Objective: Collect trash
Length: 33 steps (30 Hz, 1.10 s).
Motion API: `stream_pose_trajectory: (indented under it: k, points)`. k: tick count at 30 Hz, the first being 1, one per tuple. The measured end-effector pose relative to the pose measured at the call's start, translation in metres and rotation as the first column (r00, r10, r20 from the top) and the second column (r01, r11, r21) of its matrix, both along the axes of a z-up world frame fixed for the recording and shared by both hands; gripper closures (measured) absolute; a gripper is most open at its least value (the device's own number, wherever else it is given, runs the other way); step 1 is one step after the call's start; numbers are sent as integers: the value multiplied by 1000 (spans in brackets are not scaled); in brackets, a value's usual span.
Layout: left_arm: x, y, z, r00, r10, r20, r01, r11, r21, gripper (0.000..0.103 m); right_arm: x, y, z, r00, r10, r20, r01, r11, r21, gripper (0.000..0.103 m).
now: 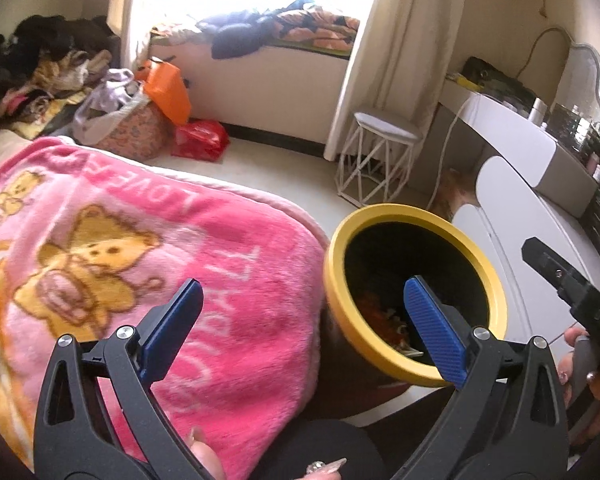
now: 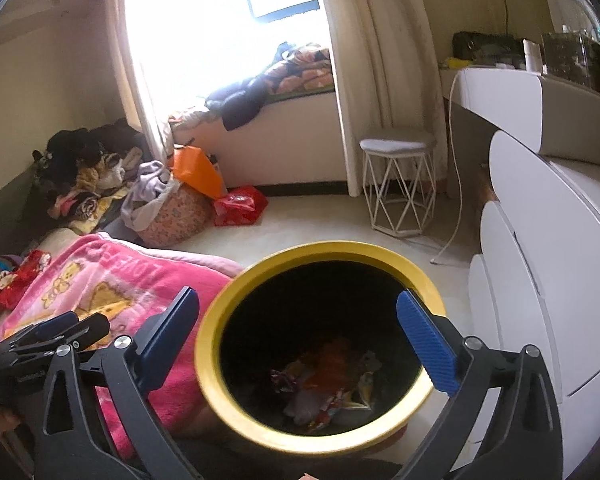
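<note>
A round bin with a yellow rim and black inside stands on the floor beside the bed; it also shows in the left wrist view. Crumpled wrappers and other trash lie at its bottom. My right gripper is open and empty, held right above the bin's mouth. My left gripper is open and empty, over the edge of the pink bear blanket, with its right finger over the bin. The right gripper's black body shows at the right of the left wrist view.
A white wire stool stands by the curtain. White drawers and a dressing table line the right side. Bags and a clothes pile sit at the far left by the window seat. A white cable hangs to the floor.
</note>
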<state>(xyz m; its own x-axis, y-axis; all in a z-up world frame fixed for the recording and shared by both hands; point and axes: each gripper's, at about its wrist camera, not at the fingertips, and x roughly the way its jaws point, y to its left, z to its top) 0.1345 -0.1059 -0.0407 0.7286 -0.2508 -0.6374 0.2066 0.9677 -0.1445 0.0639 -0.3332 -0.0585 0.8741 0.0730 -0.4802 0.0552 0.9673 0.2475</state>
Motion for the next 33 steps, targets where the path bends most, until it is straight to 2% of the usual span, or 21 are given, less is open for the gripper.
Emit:
stream_pose_trajectory:
  k: [6,13,21,33]
  points:
    - [-25,21,3,997,43,71,-46,998,38,10,-23,24,5,997,13,77,-11,1000,-27,7]
    - [-53,45,-2,988,103,115,-107,994,34,10,-60,48,-4,987,37,158,-24,996,-85,6]
    - [-78,55,-5,980,111,167,-115,993,13,10,-88,69,-2,963,-3,268,38,991,-125,6]
    - [-84,58,-7,977,115,178,-117,993,5,10,-90,72,-7,963,-23,269,64,987,-145,6]
